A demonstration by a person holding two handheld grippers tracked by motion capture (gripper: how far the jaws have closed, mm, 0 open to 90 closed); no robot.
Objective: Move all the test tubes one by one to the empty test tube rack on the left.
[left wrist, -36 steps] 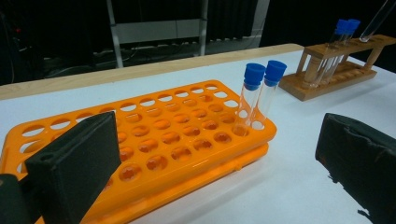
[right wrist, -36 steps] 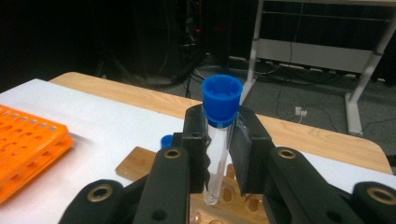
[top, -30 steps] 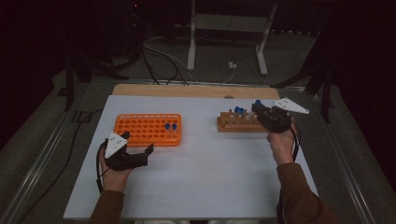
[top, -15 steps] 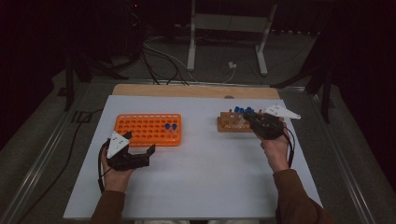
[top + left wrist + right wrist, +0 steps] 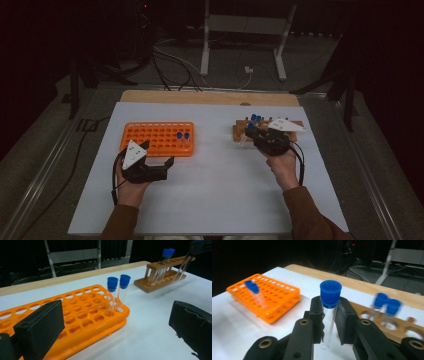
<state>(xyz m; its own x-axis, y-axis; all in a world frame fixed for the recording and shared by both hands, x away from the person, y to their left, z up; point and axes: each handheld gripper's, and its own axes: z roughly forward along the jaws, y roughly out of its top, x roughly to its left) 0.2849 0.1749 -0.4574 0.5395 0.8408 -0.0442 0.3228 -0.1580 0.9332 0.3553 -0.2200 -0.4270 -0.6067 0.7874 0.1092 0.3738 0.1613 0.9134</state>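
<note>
My right gripper (image 5: 329,312) is shut on a clear tube with a blue cap (image 5: 330,293), holding it upright just in front of the left end of the wooden rack (image 5: 290,123). Two more blue-capped tubes (image 5: 256,118) stand in that rack. From the left gripper view, the held tube (image 5: 183,267) hangs tilted beside the wooden rack (image 5: 160,281). An orange rack (image 5: 150,137) holds two blue-capped tubes (image 5: 117,293) at its right end. My left gripper (image 5: 162,166) is open, with nothing between its jaws, at the near right corner of the orange rack.
A white mat (image 5: 215,190) covers the table, with a wooden strip (image 5: 200,97) along its far edge. Behind the table are cables (image 5: 175,65) and a metal stand (image 5: 240,30) on a dark floor.
My right gripper has drawn left and toward the person, away from the wooden rack, carrying the tube. The left gripper has hardly moved.
</note>
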